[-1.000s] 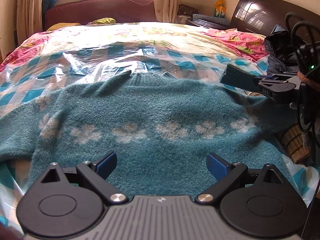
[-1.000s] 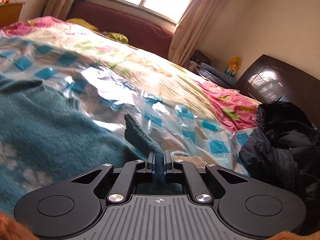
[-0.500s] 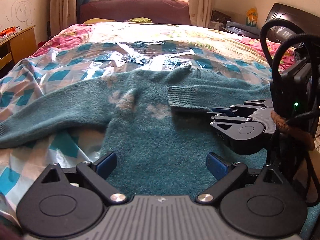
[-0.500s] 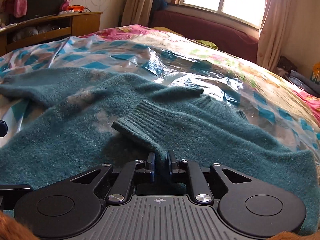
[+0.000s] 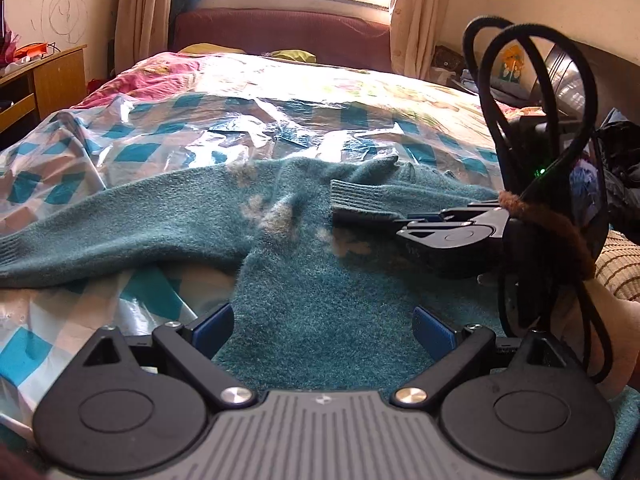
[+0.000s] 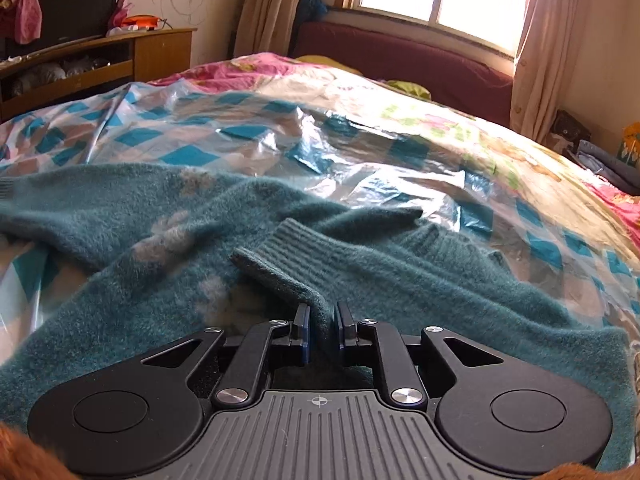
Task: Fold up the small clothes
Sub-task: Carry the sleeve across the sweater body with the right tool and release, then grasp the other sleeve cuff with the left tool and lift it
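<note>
Where folded across: fuzzy teal sweater (image 6: 400, 280).

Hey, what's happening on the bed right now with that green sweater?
A person with a gripper in each hand is folding a teal sweater on a plastic-covered bed. The right gripper has laid one sleeve across the sweater's chest; its fingers have eased slightly apart, with the sleeve between them. The left gripper hovers open over the lower body. The other sleeve lies stretched out sideways.

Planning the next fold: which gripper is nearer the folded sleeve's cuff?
Right. The right gripper has the sleeve between its fingers just behind the cuff; the left gripper hovers open over the sweater's body.
</note>
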`<state>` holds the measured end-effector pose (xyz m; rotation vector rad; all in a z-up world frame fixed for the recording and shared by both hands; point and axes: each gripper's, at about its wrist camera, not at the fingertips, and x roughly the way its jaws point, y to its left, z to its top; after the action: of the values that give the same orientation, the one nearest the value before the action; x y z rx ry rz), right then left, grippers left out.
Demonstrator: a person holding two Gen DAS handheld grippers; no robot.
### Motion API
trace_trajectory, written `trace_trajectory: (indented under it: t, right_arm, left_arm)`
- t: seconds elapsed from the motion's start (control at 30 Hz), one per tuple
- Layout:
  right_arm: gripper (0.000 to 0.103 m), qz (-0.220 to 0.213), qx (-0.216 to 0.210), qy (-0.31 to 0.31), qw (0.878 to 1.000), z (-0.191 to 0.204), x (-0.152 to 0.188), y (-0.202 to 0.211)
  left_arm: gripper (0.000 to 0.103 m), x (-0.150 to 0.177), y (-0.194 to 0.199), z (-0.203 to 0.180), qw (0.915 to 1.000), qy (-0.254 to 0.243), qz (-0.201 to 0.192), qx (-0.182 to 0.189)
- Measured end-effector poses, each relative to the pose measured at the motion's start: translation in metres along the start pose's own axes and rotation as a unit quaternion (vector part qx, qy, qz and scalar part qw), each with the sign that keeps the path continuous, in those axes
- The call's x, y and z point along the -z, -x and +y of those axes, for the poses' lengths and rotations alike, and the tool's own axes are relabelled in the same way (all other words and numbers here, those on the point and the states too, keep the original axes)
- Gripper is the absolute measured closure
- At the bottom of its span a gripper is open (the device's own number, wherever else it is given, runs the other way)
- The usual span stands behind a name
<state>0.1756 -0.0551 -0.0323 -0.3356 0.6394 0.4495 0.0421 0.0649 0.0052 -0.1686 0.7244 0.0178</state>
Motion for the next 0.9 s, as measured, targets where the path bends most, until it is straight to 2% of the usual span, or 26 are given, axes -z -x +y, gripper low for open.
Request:
trace_trajectory:
  t: [0.17, 0.3, 0.43, 0.47, 0.53, 0.57, 0.63, 0.8, 0.9]
  right_arm:
    - [0.091, -0.016, 0.0, -0.029, 0.999, -0.002, -0.003, 0.006]
    - [0.081, 0.021, -0.02, -0.015, 0.999, 0.0, -0.003, -0.004]
    - [0.081, -0.002, -0.036, -0.037, 0.999, -0.005, 0.004, 0.014]
    - [0.077, -0.015, -0.042, -0.041, 0.998, -0.006, 0.004, 0.022]
    - [0.066, -0.017, -0.043, -0.03, 0.998, -0.002, 0.007, 0.026]
    - [0.065, 0.014, -0.049, -0.014, 0.999, 0.002, 0.008, 0.018]
    - [0.067, 0.031, -0.05, -0.012, 0.998, 0.006, 0.011, 0.014]
    - [0.065, 0.002, -0.08, -0.007, 0.997, 0.022, 0.002, 0.033]
    - [0.065, -0.008, -0.096, 0.007, 0.995, 0.036, -0.009, 0.039]
  left_arm:
    - [0.002, 0.003, 0.0, 0.001, 1.0, -0.001, 0.006, -0.005]
    - [0.002, 0.0, 0.006, 0.006, 0.9997, -0.001, -0.004, -0.022]
    - [0.002, -0.007, 0.018, 0.03, 0.9966, 0.014, -0.034, -0.074]
    - [0.002, -0.009, 0.02, 0.039, 0.9952, 0.022, -0.04, -0.087]
    - [0.002, -0.015, 0.024, 0.064, 0.9913, 0.049, -0.043, -0.115]
    - [0.002, -0.017, 0.026, 0.076, 0.9891, 0.062, -0.042, -0.126]
    - [0.002, -0.019, 0.033, 0.101, 0.9836, 0.091, -0.047, -0.149]
    - [0.003, -0.022, 0.034, 0.162, 0.966, 0.139, -0.052, -0.211]
    - [0.012, -0.016, 0.027, 0.198, 0.9554, 0.191, -0.041, -0.222]
